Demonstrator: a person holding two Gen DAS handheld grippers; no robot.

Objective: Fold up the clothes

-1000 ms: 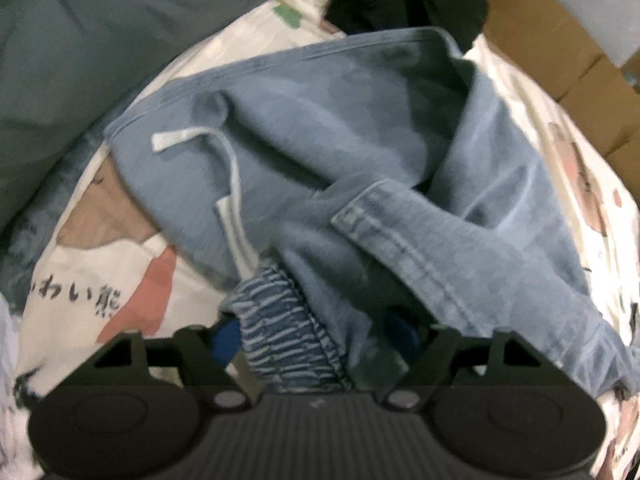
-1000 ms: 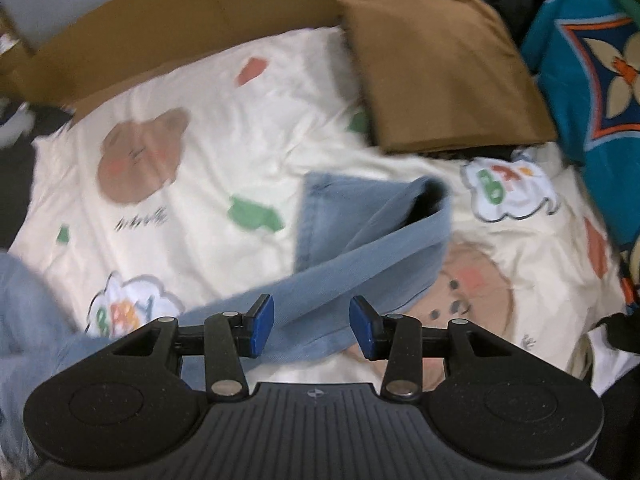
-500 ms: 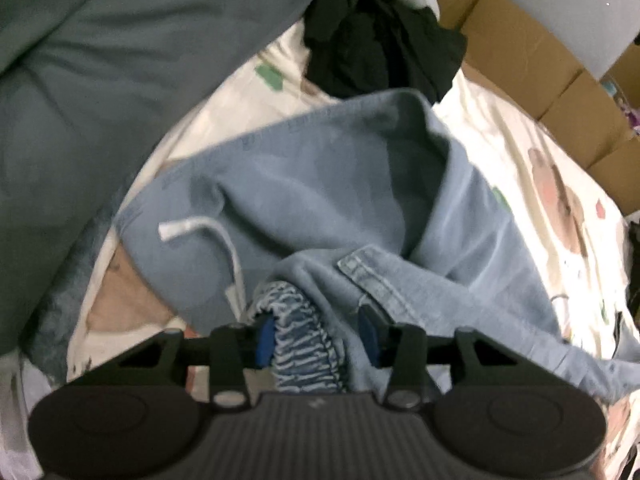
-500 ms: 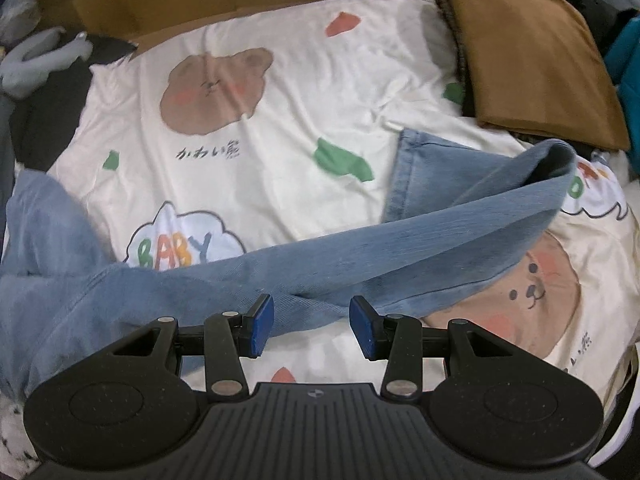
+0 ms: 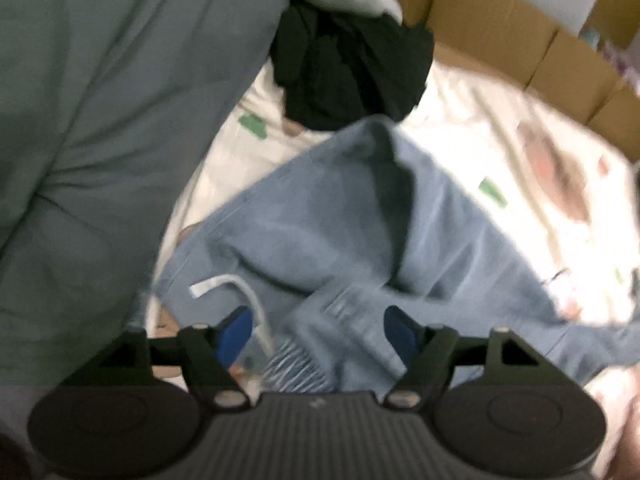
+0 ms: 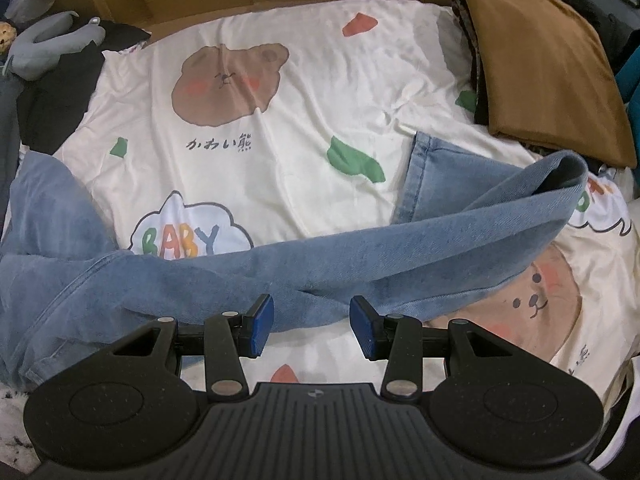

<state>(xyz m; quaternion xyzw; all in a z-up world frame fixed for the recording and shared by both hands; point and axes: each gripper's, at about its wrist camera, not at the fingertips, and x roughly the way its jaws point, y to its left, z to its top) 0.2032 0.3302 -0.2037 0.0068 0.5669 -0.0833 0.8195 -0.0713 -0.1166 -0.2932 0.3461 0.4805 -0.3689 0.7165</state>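
Light blue jeans [image 5: 320, 240] lie crumpled on a cartoon-print bedsheet [image 6: 280, 160]. In the blurred left wrist view my left gripper [image 5: 318, 330] hangs over their top end with its jaws opening. The striped elastic waistband [image 5: 296, 364] and a white drawstring [image 5: 224, 282] sit between the wide-apart pads, which do not press on them. In the right wrist view one leg of the jeans [image 6: 360, 256] stretches across the sheet, its cuff end folded back at the right. My right gripper [image 6: 312, 324] hovers just above that leg, open, with nothing gripped.
A grey-green quilt [image 5: 100, 120] fills the left side. Black clothing [image 5: 352, 64] is piled at the head of the bed. A folded brown cloth [image 6: 540, 60] lies at the far right. Cardboard boxes [image 5: 500, 36] line the far edge, and a grey plush toy [image 6: 48, 44] lies far left.
The left gripper closed on the waistband half a second ago, then spread wide again while rising. The right gripper shifted across the bed, then held still over the jeans leg.
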